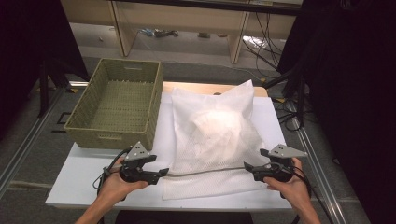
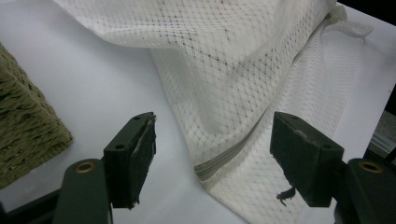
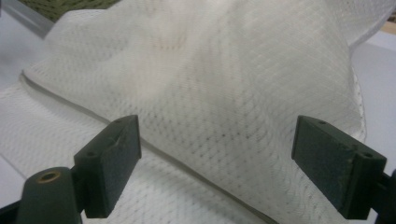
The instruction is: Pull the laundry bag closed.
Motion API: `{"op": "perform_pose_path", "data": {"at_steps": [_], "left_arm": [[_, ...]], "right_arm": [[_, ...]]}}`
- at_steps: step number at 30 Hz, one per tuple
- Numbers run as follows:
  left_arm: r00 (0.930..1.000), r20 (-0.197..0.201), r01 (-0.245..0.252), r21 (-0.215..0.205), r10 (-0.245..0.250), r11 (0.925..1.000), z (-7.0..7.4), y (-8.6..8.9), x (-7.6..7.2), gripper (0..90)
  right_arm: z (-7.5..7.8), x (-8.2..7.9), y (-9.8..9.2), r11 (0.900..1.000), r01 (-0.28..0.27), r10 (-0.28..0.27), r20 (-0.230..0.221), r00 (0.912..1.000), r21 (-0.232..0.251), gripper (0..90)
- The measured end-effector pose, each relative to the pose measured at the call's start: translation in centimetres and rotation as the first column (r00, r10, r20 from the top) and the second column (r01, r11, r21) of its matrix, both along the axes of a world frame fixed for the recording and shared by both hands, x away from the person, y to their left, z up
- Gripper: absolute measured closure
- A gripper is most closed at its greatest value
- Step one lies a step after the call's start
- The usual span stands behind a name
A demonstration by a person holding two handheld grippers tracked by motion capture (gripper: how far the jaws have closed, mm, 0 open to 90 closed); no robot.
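Left gripper point(image 1: 164, 172) jaws spread, nothing pinched; the mesh bag point(image 1: 212, 140) lies just ahead of it, with the grey zipper point(image 2: 233, 147) end sitting between the jaws but untouched by either pad. Right gripper point(image 1: 247, 167) jaws also spread wide, clamping nothing; the bag fills the space ahead of it, zipper line running across just beyond the pads. Woven basket point(image 1: 116, 105) sits beyond the left gripper, beside the bag on the white table point(image 1: 84, 179). Bag bulges mid-way between both grippers.

Whatever fills the white mesh laundry bag point(image 1: 212, 135) shows as a pale bulge, too blurred to identify; the woven olive basket point(image 2: 23, 135) is cut off at the left edge.
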State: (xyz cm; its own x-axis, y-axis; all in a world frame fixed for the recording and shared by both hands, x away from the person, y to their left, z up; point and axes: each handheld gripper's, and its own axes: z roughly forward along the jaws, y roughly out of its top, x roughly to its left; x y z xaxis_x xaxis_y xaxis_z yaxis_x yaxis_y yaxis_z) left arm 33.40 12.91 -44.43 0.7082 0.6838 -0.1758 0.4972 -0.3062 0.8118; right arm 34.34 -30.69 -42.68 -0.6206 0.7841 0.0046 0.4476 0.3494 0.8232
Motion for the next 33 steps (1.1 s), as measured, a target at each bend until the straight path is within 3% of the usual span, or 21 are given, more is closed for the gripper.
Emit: {"op": "perform_pose_path", "data": {"at_steps": [4, 5, 7, 8, 10, 13, 15, 18, 19, 21, 24, 26, 27, 33], "left_arm": [[0.9997, 0.003, 0.023, 0.014, -0.023, 0.9997, 0.1, -0.1, -0.3, 30.5], [0.9999, 0.007, 0.008, 0.001, -0.008, 1.0, 0.0, -0.3, -0.6, 30.5], [0.9995, 0.003, 0.031, 0.021, -0.031, 0.9993, 0.1, -0.3, -1.0, 30.4], [0.9998, 0.005, 0.021, -0.002, -0.021, 0.9998, 0.1, -0.6, -1.3, 30.4], [0.9994, 0.007, 0.034, -0.002, -0.034, 0.9994, 0.1, -0.9, -1.8, 30.2], [0.9982, 0.01, 0.059, 0.005, -0.059, 0.9983, 0.0, -1.1, -2.3, 30.0], [0.9977, 0.023, 0.062, 0.03, -0.063, 0.9976, 0.0, -1.0, -2.6, 28.4], [0.9985, 0.019, 0.051, -0.008, -0.051, 0.9987, -0.1, -1.0, -3.0, 26.5], [0.9986, 0.028, 0.045, 0.003, -0.045, 0.999, 0.0, -1.0, -3.1, 24.6], [0.9982, 0.046, 0.039, 0.0, -0.039, 0.9993, 0.1, -1.0, -3.2, 20.5], [0.9982, 0.048, 0.036, -0.003, -0.036, 0.9993, 0.2, -1.0, -3.1, 18.7], [0.9976, 0.048, 0.05, 0.002, -0.05, 0.9987, 0.0, -1.0, -3.1, 19.3], [0.9978, 0.047, 0.046, 0.009, -0.046, 0.9989, 0.0, -1.0, -3.2, 19.3], [0.9976, 0.048, 0.049, 0.01, -0.049, 0.9988, 0.0, -1.1, -3.2, 19.8]], "right_arm": [[0.0, -1.0, -0.2, 1.0, 0.0, 0.0, 0.002, 1.0, 0.016, 17.0], [-0.1, -1.2, -0.2, 1.0, 0.006, -0.006, 0.003, 1.0, 0.024, 17.0], [-0.2, -1.5, -0.3, 0.999, 0.011, -0.012, 0.012, 0.9999, 0.03, 17.1], [-0.2, -1.6, -0.3, 0.999, 0.008, -0.008, 0.013, 0.9999, 0.036, 17.0], [-0.3, -2.0, -0.2, 0.999, 0.011, -0.012, 0.006, 0.9999, 0.052, 17.0], [-0.4, -2.6, 0.0, 0.998, 0.008, -0.008, 0.002, 1.0, 0.055, 16.9], [-0.4, -3.0, -0.2, 0.999, -0.003, 0.003, -0.003, 1.0, 0.045, 16.8], [-0.6, -3.6, -0.3, 1.0, 0.0, 0.0, -0.002, 1.0, 0.03, 16.5], [-0.7, -3.8, -0.3, 0.999, 0.008, -0.008, -0.013, 0.9999, 0.035, 16.5], [-0.7, -4.1, -0.3, 0.999, -0.003, 0.004, -0.017, 0.9998, 0.046, 16.5], [-0.6, -4.2, -0.4, 1.0, -0.005, 0.005, -0.002, 1.0, 0.017, 16.5], [-0.6, -4.3, -0.2, 0.998, 0.001, 0.001, -0.029, 0.9996, 0.056, 16.5], [-0.6, -4.1, -0.4, 0.999, -0.01, 0.01, -0.002, 0.9999, 0.037, 16.5], [-0.7, -4.0, -0.6, 1.0, -0.009, 0.01, -0.005, 0.9999, 0.028, 16.5]]}}
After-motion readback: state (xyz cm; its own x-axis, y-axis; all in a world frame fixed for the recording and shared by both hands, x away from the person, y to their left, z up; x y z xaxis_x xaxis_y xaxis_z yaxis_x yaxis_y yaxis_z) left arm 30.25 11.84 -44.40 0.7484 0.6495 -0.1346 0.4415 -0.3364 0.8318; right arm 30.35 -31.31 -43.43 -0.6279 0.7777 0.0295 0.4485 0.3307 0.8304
